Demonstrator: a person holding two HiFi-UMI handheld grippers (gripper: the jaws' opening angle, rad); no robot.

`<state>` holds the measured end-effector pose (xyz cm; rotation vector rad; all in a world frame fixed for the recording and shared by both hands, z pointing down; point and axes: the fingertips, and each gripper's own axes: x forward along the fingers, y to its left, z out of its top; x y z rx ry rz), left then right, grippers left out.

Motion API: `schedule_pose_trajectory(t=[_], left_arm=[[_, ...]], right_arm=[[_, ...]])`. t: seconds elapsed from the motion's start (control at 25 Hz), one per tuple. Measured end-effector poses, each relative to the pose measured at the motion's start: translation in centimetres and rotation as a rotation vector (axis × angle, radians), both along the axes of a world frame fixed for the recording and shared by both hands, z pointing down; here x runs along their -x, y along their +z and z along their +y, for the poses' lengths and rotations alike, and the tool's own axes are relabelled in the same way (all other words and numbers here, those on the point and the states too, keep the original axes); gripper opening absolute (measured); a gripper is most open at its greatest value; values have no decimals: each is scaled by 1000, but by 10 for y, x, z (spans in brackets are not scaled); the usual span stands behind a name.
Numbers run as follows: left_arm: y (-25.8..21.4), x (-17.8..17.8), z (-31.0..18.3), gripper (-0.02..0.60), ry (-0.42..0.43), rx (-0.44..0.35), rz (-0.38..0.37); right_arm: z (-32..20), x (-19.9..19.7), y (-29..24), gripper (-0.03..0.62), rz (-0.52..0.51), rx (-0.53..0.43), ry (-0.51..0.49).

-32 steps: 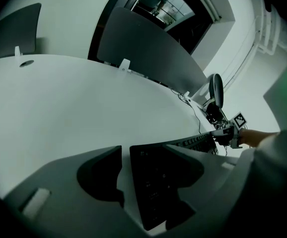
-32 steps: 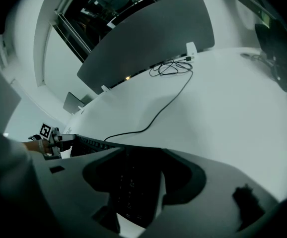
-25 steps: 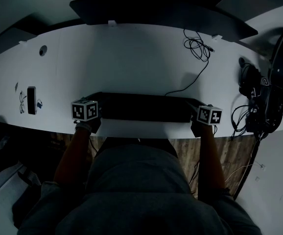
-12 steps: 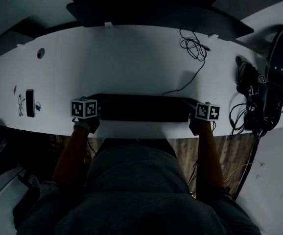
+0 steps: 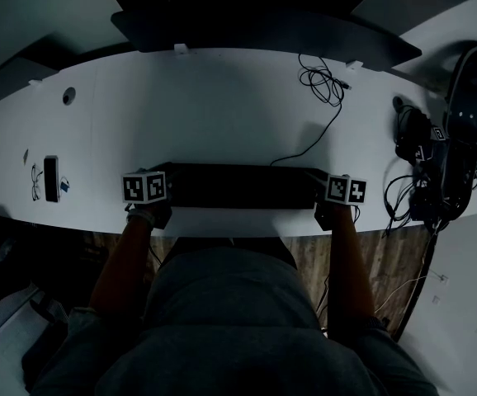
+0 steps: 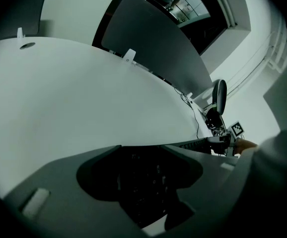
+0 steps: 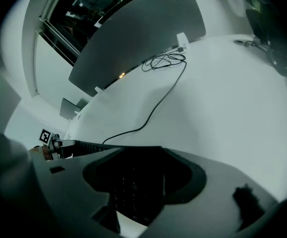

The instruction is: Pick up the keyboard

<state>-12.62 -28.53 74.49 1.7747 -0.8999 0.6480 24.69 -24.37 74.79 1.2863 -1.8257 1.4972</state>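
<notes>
Now, closing on the keyboard (image 5: pixel 243 186).
Left claw (image 6: pixel 142 181) has just been narrowing round its end, unclamped; right claw (image 7: pixel 138 188) gapes; lift nears.

The head camera sits above the person and looks steeply down from well back, taking in the whole white worktop (image 5: pixel 222 106), with both forearms at the bottom of the frame. The left hand-held gripper (image 5: pixel 166 192) carries a camera set low and close, facing along the keyboard (image 5: pixel 243 184) toward the right hand-held gripper (image 5: pixel 317 195). Its jaws, just closing, straddle the keyboard's left end. The right gripper view mirrors it, facing the left one. Both gripper views share the keyboard, worktop, black cable (image 7: pixel 156 105) and grey divider (image 7: pixel 138 38), all covered by the head view too.
</notes>
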Motion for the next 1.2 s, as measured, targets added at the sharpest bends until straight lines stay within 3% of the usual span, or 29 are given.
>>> schedule_pose_trajectory(t=[0.4,1.2], left_arm=[[-20,4,-2,239,-43,-65,9],[-203,4,-89,242,-64,-537,31]], right_arm=[[-15,5,-39,233,48,-127,-30],[-95,5,-220,233,75,-595,-21]])
